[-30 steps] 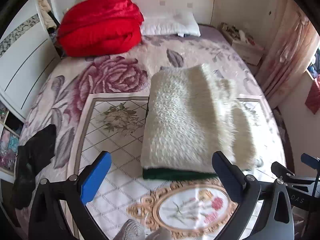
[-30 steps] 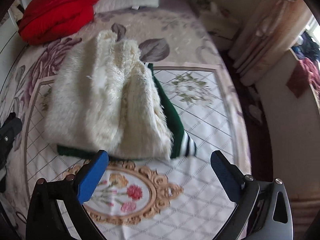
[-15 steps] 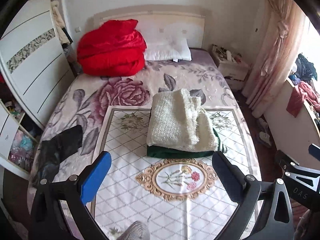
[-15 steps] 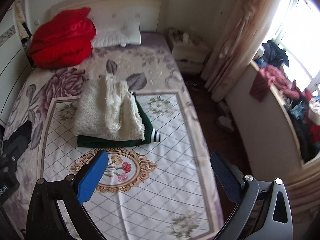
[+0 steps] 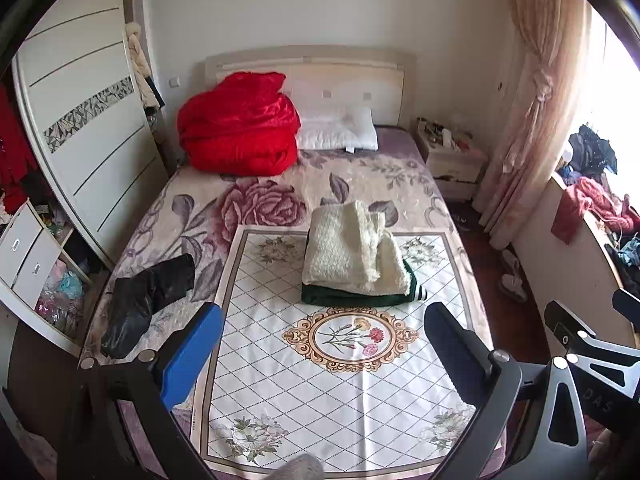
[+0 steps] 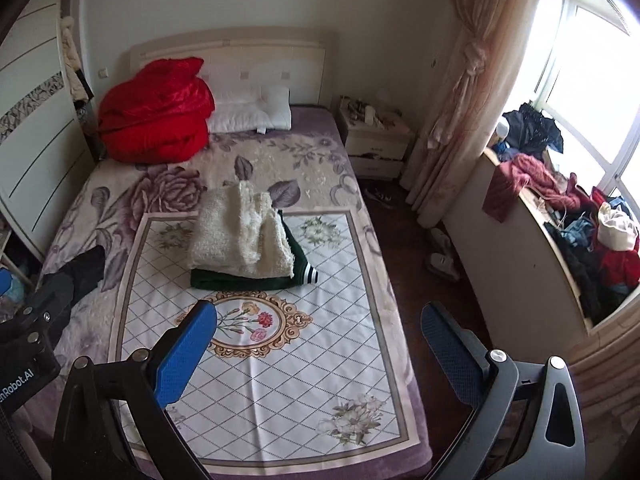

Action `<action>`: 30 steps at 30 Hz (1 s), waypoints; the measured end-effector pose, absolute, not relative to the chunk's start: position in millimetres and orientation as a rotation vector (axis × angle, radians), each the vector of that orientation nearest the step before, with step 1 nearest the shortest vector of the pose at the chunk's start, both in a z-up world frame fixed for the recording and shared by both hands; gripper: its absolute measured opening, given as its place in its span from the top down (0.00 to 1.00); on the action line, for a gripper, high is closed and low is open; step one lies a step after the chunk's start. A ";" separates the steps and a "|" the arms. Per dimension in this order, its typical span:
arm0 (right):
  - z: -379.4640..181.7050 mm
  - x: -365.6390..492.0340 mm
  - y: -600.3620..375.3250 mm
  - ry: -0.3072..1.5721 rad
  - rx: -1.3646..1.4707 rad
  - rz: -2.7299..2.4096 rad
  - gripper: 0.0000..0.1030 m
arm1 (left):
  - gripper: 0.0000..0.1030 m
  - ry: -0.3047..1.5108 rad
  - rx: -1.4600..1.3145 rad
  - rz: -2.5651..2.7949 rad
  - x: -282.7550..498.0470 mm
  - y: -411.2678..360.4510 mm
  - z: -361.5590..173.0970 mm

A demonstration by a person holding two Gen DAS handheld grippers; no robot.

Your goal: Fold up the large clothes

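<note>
A folded cream fluffy garment (image 5: 352, 250) lies on top of a folded dark green garment (image 5: 352, 298) on the patterned white mat (image 5: 320, 380) on the bed. The same stack shows in the right wrist view, cream (image 6: 240, 236) over green (image 6: 248, 282). My left gripper (image 5: 320, 344) is open and empty, well back from the stack above the mat's near end. My right gripper (image 6: 320, 344) is open and empty, also far back, near the bed's right side. A crumpled black garment (image 5: 148, 296) lies at the bed's left edge.
A red quilt (image 5: 240, 132) and white pillow (image 5: 340, 132) lie at the headboard. A wardrobe (image 5: 80, 120) stands left, a nightstand (image 6: 376, 144) and curtain (image 6: 460, 100) right. A counter piled with clothes (image 6: 580, 232) runs under the window.
Both grippers have pulled far back and up from the folded stack, which looks much smaller now. The whole bed and room have come into view. Both stay open.
</note>
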State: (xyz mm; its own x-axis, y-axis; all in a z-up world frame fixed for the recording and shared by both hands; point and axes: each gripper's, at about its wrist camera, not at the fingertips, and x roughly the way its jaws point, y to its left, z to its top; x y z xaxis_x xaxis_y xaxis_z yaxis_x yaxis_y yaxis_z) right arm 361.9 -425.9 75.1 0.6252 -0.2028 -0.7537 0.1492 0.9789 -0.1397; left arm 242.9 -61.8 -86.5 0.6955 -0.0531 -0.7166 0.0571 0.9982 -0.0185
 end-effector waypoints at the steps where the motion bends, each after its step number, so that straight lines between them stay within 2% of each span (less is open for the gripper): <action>1: 82.2 356.9 -425.8 0.867 -0.069 -0.203 0.00 | 0.00 0.798 0.006 -0.055 238.6 -61.4 -82.1; 14: 160.4 316.3 -422.7 0.845 -0.077 -0.163 0.00 | 0.00 0.812 -0.006 -0.034 206.3 -58.1 -44.1; 30: 174.1 308.6 -433.0 0.831 -0.049 -0.090 0.00 | 0.00 0.763 -0.002 0.004 186.6 -56.3 -25.5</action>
State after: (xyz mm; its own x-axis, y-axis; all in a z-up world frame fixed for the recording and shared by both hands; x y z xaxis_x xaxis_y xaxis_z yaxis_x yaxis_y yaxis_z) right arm 308.6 -433.0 174.1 0.6705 -0.0990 -0.7353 0.0605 0.9951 -0.0788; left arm 186.6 -56.3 -25.5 0.7228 0.0032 -0.6910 -0.0048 1.0000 -0.0004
